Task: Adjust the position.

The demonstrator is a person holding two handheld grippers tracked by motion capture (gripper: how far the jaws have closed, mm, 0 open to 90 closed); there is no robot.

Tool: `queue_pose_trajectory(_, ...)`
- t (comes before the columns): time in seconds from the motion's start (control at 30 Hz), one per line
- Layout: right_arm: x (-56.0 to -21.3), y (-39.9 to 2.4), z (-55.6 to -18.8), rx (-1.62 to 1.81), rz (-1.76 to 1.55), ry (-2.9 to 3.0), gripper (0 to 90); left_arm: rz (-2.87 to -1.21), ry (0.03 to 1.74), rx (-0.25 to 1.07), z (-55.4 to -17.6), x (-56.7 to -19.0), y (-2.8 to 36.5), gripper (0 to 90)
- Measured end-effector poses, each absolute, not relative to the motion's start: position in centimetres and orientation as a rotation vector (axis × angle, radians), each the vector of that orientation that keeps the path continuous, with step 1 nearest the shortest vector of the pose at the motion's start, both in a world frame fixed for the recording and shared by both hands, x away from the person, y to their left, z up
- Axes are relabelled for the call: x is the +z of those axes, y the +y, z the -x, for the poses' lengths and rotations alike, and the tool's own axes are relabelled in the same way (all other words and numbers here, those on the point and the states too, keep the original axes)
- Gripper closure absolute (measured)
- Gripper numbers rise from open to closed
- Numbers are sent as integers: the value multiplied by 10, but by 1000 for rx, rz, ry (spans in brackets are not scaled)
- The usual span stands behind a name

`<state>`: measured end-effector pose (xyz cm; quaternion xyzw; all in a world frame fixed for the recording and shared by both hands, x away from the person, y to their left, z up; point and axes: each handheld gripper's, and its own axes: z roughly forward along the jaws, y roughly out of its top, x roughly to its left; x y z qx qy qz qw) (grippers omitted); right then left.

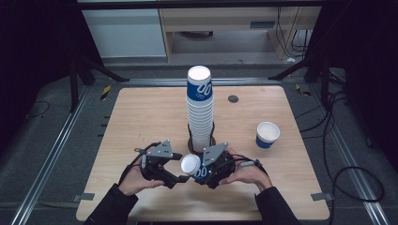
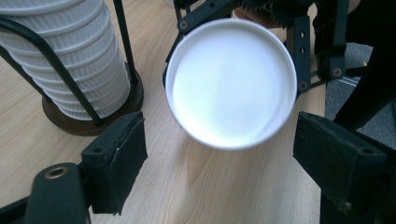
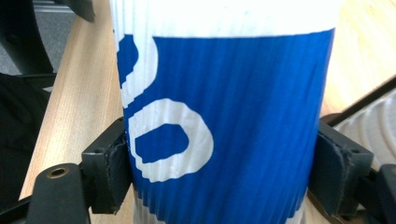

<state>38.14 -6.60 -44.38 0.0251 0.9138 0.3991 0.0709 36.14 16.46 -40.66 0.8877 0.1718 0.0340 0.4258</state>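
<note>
This looks like a lab set up for recording, not a home. The pale wood-grain desk [image 1: 141,117] stands alone on grey carpet, framed by aluminium rails [image 1: 51,154] and black tripod legs [image 1: 94,65]. Black cables [image 1: 347,173] snake across the floor, dark curtains hang either side, and plain light cabinets [image 1: 126,33] line the back.

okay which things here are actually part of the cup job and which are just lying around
In the job: the blue-and-white paper cup clamped on its side in the right gripper; the open left gripper facing its mouth; the tall cup stack in its wire holder.

Lying about: the upright cup; the dark disc.
</note>
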Motion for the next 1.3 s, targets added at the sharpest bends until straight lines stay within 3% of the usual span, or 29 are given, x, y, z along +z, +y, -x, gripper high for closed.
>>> queue_pose_trajectory(0.3, -450, -54, -377, 1155, -33, 2785, 201, -2265, 407, 72, -360, -413, 153, 176)
queue_pose_trajectory(0.73, -448, -49, -373, 1158, -20, 2794, 198, -2283, 409, 55, -359, -416, 151, 258)
queue_pose_trajectory(0.93, -447, -49, -374, 1168, -15, 2780, 165, -2278, 413, 62, -359, -416, 152, 261)
queue_pose_trajectory(1.03, -445, -51, -375, 1207, -32, 2771, 95, -2268, 414, 58, -359, -415, 154, 261)
queue_pose_trajectory(1.3, -433, -69, -382, 1323, -130, 2703, 66, -2206, 451, 86, -363, -407, 168, 262)
